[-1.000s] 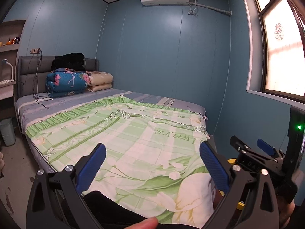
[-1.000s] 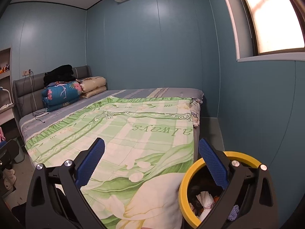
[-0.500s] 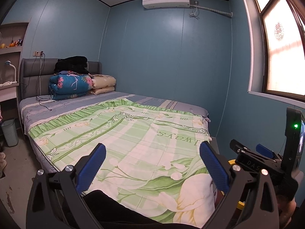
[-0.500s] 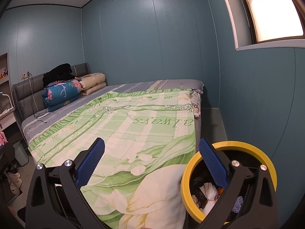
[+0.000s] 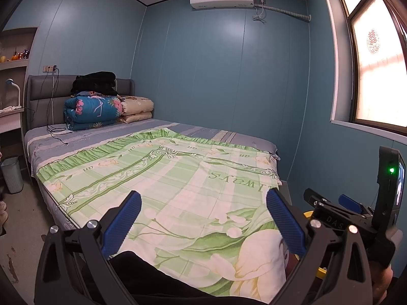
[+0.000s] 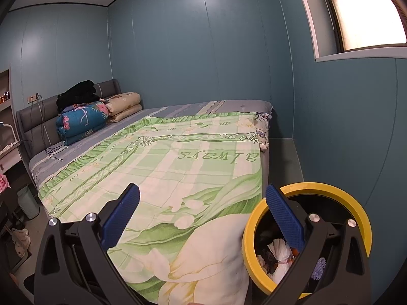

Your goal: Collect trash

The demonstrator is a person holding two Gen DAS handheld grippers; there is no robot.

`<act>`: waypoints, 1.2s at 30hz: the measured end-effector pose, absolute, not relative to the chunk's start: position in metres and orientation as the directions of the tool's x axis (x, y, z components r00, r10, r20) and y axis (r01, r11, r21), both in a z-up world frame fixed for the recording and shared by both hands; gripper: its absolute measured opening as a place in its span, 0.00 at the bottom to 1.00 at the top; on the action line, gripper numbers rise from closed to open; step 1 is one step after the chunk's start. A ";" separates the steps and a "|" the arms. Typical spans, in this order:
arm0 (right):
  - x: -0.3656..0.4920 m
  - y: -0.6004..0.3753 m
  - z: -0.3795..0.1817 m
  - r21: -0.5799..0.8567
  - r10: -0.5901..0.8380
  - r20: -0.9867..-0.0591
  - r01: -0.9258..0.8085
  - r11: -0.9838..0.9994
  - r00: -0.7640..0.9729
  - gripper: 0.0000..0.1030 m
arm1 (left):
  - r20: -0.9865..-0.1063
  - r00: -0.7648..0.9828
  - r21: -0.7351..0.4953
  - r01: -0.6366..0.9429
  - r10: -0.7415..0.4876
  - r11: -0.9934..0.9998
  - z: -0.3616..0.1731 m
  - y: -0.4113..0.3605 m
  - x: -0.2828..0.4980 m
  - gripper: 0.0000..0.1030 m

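A: Status of both grippers?

B: Left gripper (image 5: pixel 203 225) has its jaws wide apart and holds nothing. Right gripper (image 6: pixel 202 218) is likewise spread and empty. Both are raised over the foot of the bed (image 6: pixel 157 157).

A: Where is the trash?

B: In the yellow-rimmed bin (image 6: pixel 361 213), at 4 o'clock in the right wrist view, on the floor just beside the bed's corner. White crumpled trash (image 6: pixel 278 251) and other scraps lie inside. In the left view, only slivers of the bin's rim show at 4 o'clock, behind the right gripper.

A: Anything left to pick up?

B: The quilt (image 5: pixel 178 178) shows no loose litter. At 10 o'clock: folded bedding (image 5: pixel 94 111), a cable (image 5: pixel 57 132). Not trash, in my judgement.

A: Progress?

B: Collection appears finished or nearly so. Floor areas are largely out of view; cannot confirm those.
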State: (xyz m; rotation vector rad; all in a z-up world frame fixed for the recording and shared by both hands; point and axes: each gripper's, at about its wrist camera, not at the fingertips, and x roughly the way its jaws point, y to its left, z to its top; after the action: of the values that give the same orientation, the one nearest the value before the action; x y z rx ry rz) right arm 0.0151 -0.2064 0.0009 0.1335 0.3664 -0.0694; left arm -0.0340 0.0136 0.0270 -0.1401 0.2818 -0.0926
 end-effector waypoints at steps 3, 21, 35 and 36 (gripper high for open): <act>0.015 -0.207 0.001 0.121 -0.044 -0.363 0.094 0.988 0.931 0.92 | -0.279 0.953 -0.158 0.075 -0.118 0.985 0.026 0.015 -0.032 0.92; 0.020 -0.212 -0.003 0.127 -0.046 -0.381 0.102 0.987 0.923 0.92 | -0.288 0.950 -0.156 0.081 -0.124 0.984 0.024 0.013 -0.029 0.92; 0.024 -0.213 -0.007 0.133 -0.046 -0.411 0.110 0.985 0.911 0.92 | -0.280 0.951 -0.150 0.087 -0.127 0.985 0.028 0.013 -0.029 0.92; 0.024 -0.213 -0.008 0.133 -0.044 -0.414 0.109 0.985 0.909 0.92 | -0.281 0.951 -0.150 0.088 -0.128 0.985 0.028 0.012 -0.029 0.92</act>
State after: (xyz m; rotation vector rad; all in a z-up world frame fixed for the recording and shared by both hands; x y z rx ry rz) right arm 0.0242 -0.2127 -0.0080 0.1553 0.4229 -0.0793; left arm -0.0290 0.0125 0.0279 -0.1369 0.2938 -0.1099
